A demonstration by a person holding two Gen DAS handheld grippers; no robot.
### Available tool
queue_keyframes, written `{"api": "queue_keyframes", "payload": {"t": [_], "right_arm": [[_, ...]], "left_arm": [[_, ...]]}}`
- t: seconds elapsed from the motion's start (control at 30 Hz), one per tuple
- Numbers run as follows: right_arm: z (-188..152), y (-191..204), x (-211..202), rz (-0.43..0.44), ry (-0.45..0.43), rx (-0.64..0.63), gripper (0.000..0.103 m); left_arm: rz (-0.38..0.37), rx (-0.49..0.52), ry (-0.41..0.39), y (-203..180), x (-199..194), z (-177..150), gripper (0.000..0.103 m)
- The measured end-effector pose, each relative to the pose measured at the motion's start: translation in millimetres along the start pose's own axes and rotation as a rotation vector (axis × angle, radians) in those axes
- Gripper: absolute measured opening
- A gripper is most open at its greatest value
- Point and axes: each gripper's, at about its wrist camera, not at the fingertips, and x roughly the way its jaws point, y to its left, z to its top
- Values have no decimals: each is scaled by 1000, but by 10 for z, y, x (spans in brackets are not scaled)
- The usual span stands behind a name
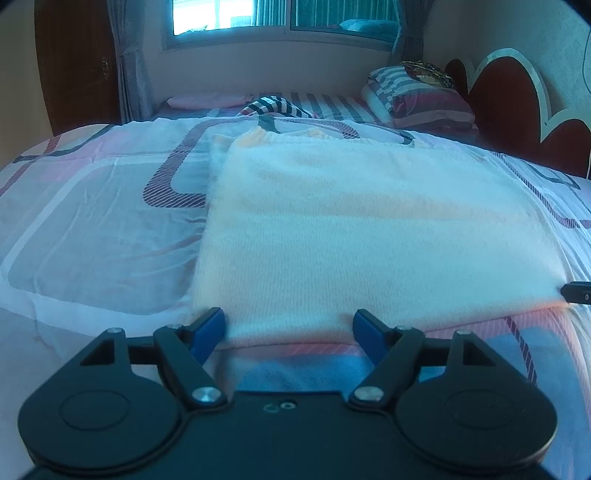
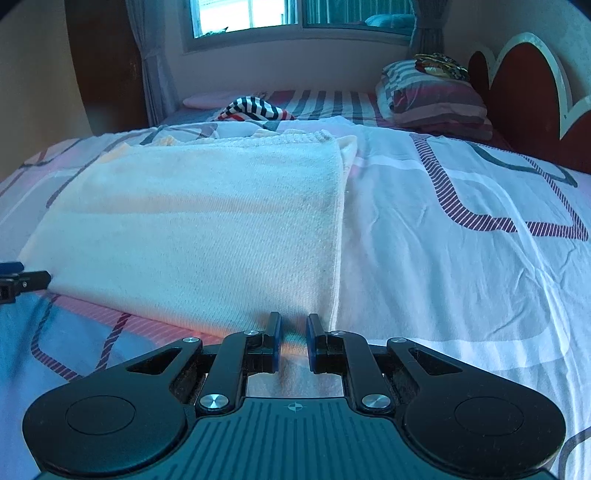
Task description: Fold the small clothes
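A cream knit garment (image 1: 351, 229) lies folded flat on the bed, also in the right wrist view (image 2: 207, 229). My left gripper (image 1: 290, 332) is open, its blue-padded fingers spread at the garment's near edge by its left corner, holding nothing. My right gripper (image 2: 292, 332) stands at the garment's near right corner with a narrow gap between its fingers; nothing is clamped between them. Each gripper's tip shows at the edge of the other's view: the right one (image 1: 578, 291), the left one (image 2: 22, 280).
The bed (image 2: 461, 258) has a patterned white, pink and blue sheet. A striped garment (image 2: 255, 109) and a pink cloth (image 2: 207, 100) lie at the far side. Stacked pillows (image 2: 436, 96) sit by the red headboard (image 2: 524, 92). A window (image 2: 295, 18) and curtains stand behind.
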Motion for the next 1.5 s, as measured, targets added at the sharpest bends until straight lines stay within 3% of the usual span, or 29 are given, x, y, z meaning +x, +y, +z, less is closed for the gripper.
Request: {"api": "queue_keyframes", "payload": {"t": [0.07,0.1,0.13,0.17,0.2,0.23,0.27,0.3,0.33,0.37,0.4,0.57,0.67,0.93,1.1,1.2,1.3,1.43,1.5], "right_arm": [[16,15,4,1,9,-13,16],[28,12,0,-1,17,-11,26],[42,5,-16,-3,29,-2,41],[52,-7,-36,-17,49,5,92],[52,-21,-70,-37,58,11,95],[26,-53,-167,-18,9,21,92],[5,-80,-258,-1,-35,38,78],[-12,-107,-329,4,-65,64,57],[-15,-133,-372,7,-78,93,43],[-9,-154,-397,16,-84,120,17],[1,-164,-412,25,-91,143,11],[135,-15,-425,76,-115,143,11],[224,127,-383,114,-131,115,11],[553,397,133,207,-128,99,11],[755,546,488,255,-135,98,11],[859,640,686,266,-134,93,11],[924,733,806,283,-131,84,11],[913,872,971,244,-109,10,10],[826,940,1050,198,-140,-62,6]], "left_arm": [[11,-13,0,27,-54,1,77],[52,-45,-22,68,-128,-10,76],[108,-91,-62,132,-230,-40,73],[141,-157,-101,217,-334,-88,73],[118,-238,-110,318,-404,-142,72],[61,-324,-102,414,-447,-202,70],[9,-406,-101,484,-486,-276,69],[-33,-478,-102,528,-509,-354,63],[-83,-550,-88,561,-500,-420,33],[-132,-617,-64,580,-464,-463,21],[-169,-686,-38,590,-408,-507,18],[-285,-943,-49,699,-97,-573,25],[-317,-1017,-85,746,72,-531,25],[-318,-1060,-173,701,428,-292,25],[-263,-1091,-203,665,502,-294,12],[-248,-1169,-239,635,508,-316,11],[-246,-1169,-252,649,551,-273,12],[-245,-1130,-237,695,562,-218,6],[-282,-1142,-313,698,442,-228,5]]}}
